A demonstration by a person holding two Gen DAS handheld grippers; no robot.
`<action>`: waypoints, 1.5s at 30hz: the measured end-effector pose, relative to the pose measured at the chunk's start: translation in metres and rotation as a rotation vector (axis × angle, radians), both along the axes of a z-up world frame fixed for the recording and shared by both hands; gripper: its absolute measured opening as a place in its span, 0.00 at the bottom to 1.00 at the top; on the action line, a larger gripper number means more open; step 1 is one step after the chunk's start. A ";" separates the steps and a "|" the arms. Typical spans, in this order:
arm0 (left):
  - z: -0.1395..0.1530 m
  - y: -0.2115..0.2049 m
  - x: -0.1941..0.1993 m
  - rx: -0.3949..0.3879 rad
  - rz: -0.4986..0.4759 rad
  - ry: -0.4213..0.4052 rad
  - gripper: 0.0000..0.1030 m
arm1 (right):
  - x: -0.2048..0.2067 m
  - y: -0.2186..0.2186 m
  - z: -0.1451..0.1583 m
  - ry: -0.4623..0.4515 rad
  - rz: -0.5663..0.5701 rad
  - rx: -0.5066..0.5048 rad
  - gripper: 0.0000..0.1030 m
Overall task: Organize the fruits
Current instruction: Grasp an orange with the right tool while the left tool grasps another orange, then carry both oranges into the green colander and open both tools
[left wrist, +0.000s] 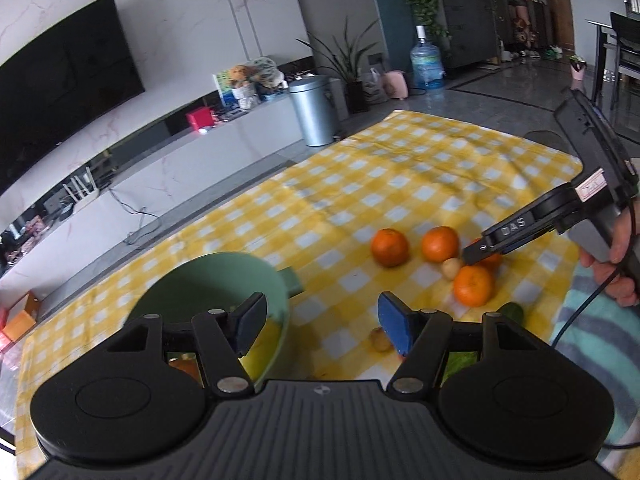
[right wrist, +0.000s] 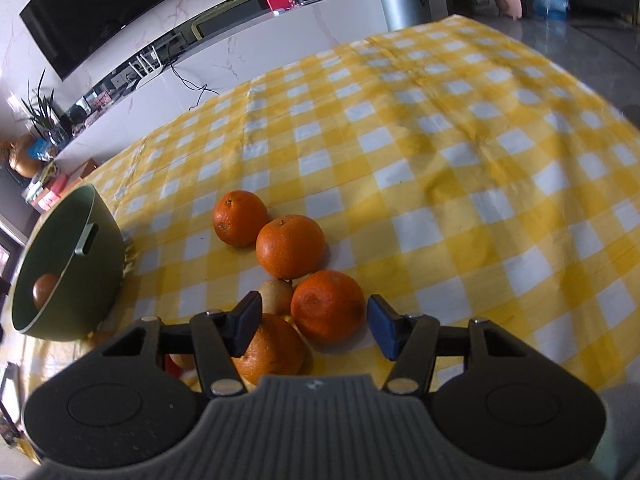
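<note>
Behind the right gripper [right wrist: 312, 326], one orange [right wrist: 272, 350] is half hidden.

Four oranges [right wrist: 290, 246] cluster on the yellow-checked cloth, running from 11 o'clock toward 6 o'clock in the right wrist view, neighbours touching or nearly so. A small tan fruit [right wrist: 276, 294] sits tucked among them. Green bowl [right wrist: 100, 248] at 9 o'clock, tilted in that view, holds one orange fruit [right wrist: 45, 289].
</note>
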State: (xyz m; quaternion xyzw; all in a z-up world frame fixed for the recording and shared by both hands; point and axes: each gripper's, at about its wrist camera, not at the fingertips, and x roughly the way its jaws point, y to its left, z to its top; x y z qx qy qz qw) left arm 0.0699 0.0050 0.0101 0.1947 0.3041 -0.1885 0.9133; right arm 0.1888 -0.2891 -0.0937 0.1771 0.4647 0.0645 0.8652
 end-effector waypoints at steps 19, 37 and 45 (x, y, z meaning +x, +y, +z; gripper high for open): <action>-0.055 -0.090 0.050 -0.137 -0.085 0.379 0.62 | 0.000 -0.028 -0.009 0.055 -0.109 0.164 0.38; -0.087 -0.131 0.070 -0.024 -0.025 0.449 0.53 | -0.004 -0.039 -0.008 0.024 -0.122 0.230 0.38; -0.083 -0.129 0.068 -0.046 0.005 0.430 0.49 | -0.007 -0.039 -0.005 -0.001 -0.122 0.220 0.38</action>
